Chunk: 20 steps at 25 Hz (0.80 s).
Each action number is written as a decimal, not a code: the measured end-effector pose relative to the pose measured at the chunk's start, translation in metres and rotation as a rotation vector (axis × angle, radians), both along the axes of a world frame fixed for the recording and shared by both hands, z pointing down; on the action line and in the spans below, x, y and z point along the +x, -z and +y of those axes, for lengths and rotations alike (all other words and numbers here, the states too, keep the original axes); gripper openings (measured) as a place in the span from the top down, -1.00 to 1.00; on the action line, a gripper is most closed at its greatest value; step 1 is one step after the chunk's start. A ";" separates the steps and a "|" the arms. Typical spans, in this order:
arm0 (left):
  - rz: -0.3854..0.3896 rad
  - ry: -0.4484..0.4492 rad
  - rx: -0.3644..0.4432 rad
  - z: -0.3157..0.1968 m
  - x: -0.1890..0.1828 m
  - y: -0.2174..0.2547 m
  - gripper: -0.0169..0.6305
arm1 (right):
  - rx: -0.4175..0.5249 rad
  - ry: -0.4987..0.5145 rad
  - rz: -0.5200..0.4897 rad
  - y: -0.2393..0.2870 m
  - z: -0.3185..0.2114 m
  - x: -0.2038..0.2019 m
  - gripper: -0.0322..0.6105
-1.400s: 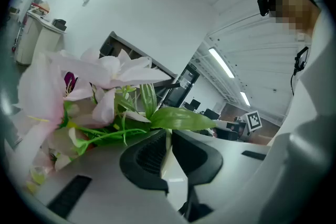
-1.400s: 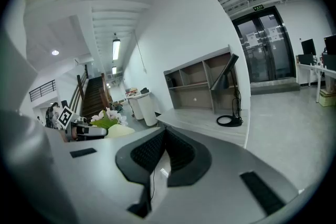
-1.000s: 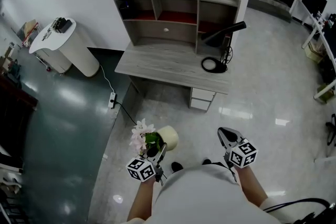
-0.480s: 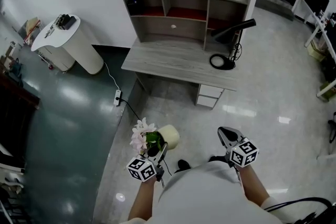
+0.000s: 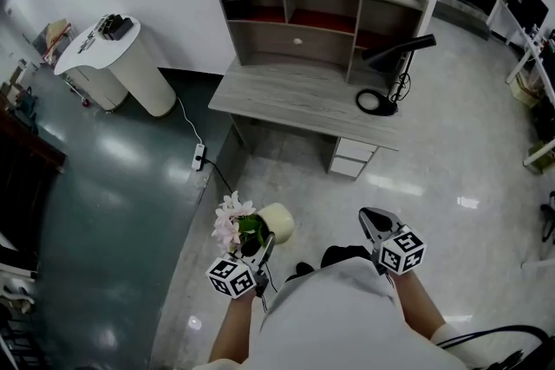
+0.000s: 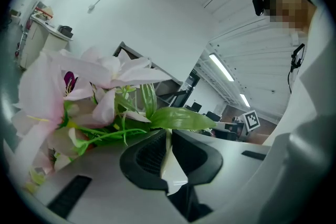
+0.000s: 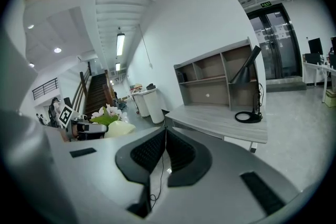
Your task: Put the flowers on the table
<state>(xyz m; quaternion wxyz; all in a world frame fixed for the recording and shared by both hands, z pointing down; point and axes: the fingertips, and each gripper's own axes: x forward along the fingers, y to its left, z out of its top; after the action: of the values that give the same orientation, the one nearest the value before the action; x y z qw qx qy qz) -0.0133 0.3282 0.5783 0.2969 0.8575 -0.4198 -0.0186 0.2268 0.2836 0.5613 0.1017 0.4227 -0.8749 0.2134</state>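
The flowers [image 5: 231, 219] are not yet down; they hang over the floor at lower centre of the head view, well apart from the tabletop [image 5: 295, 100] at upper centre; the carry and the setting-down are left, I'd say; the left gripper [image 5: 257, 252] is clamped on the rim of their pale pot [image 5: 277, 223]; the right gripper [image 5: 375, 226] is pressed closed, holding nothing.

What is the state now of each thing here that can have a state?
left gripper: shut on the flower pot rim.
right gripper: shut, empty.
flowers: in the flower pot, held above the floor, not yet on the desk.
desk lamp: standing on the desk.
desk drawers: closed.
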 end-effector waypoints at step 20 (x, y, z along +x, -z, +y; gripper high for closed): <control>-0.020 0.067 0.002 -0.062 -0.021 0.000 0.81 | -0.009 0.119 -0.015 -0.007 -0.084 -0.052 0.84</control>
<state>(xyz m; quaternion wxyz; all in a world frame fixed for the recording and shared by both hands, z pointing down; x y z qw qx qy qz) -0.0347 0.2664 0.5781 0.2912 0.8432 -0.4514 -0.0204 0.1745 0.1995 0.5679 0.1097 0.3677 -0.8983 0.2140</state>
